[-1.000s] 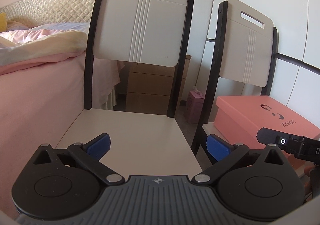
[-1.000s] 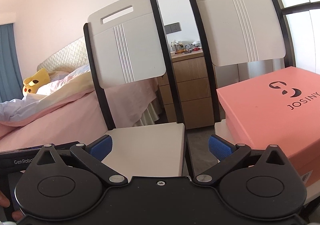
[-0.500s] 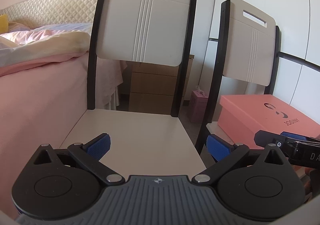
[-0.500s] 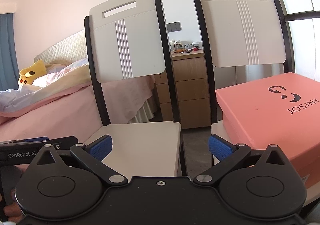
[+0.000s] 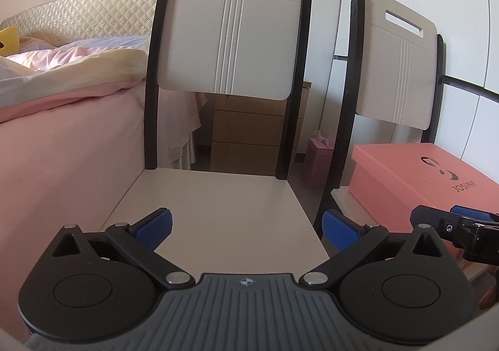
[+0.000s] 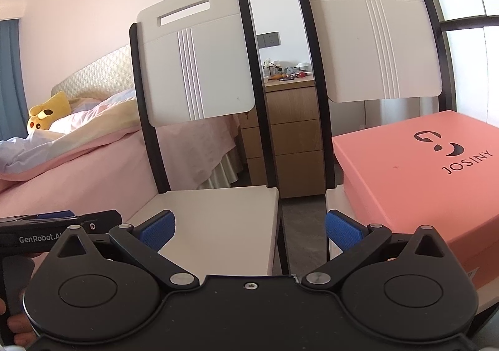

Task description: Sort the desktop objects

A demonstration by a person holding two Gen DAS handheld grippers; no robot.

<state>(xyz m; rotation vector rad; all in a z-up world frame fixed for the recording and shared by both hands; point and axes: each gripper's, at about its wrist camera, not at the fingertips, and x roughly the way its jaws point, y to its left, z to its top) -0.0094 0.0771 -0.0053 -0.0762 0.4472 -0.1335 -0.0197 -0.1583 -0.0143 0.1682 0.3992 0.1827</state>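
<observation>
A salmon-pink lidded JOSINY box (image 5: 418,182) (image 6: 418,170) sits on the seat of the right-hand white chair (image 6: 374,39). The left-hand white chair (image 5: 230,33) (image 6: 193,67) has a bare seat (image 5: 215,210). My left gripper (image 5: 246,228) is open and empty above the front of that seat. My right gripper (image 6: 248,228) is open and empty, facing the gap between the two chairs, with the box just to its right. The right gripper also shows in the left wrist view (image 5: 458,226), and the left gripper in the right wrist view (image 6: 59,226).
A bed with pink bedding (image 5: 62,132) runs along the left, with a yellow plush toy (image 6: 46,114) on it. A wooden drawer unit (image 6: 290,132) with small items on top stands behind the chairs. A pink bag (image 5: 321,161) sits on the floor.
Both grippers have pulled back and tilted a little; the chairs and box sit slightly lower and farther in view. Both jaws stay open and empty.
</observation>
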